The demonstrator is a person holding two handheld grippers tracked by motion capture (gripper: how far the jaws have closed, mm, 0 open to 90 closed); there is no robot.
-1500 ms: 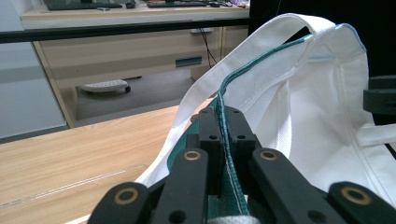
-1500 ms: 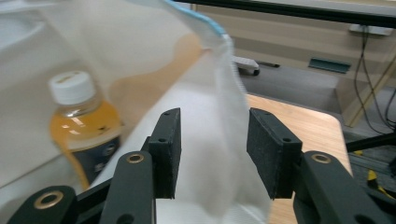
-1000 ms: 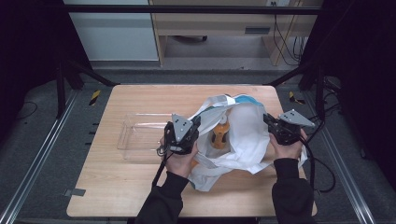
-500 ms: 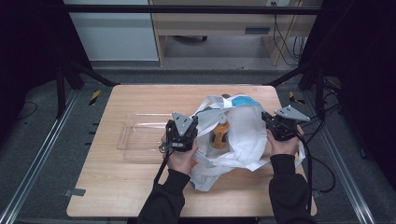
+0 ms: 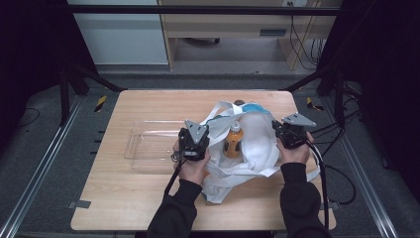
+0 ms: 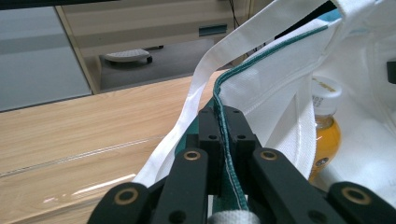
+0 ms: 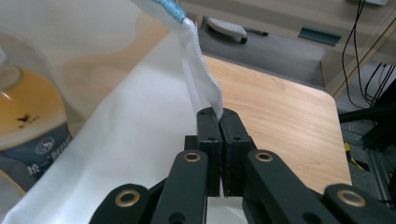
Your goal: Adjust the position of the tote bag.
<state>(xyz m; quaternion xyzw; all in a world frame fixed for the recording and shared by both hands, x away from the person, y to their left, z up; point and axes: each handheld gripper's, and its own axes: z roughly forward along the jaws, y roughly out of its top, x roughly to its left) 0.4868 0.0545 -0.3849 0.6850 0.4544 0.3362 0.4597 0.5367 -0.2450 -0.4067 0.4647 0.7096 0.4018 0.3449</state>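
Both tongs, left (image 5: 194,143) and right (image 5: 288,135), are pinching opposite bag (image 5: 257,144) rims shut, with the upright bottle (image 5: 232,141) standing between, nearer the left.

Bottle (image 5: 233,141) in bag (image 5: 257,148); tray (image 5: 148,144) left of bag, on table (image 5: 124,208).

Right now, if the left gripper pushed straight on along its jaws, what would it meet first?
The left gripper is shut on the white bag's green-trimmed rim, so more of that rim and the strap comes first. Beyond lies bare table, though depth is hard to judge.
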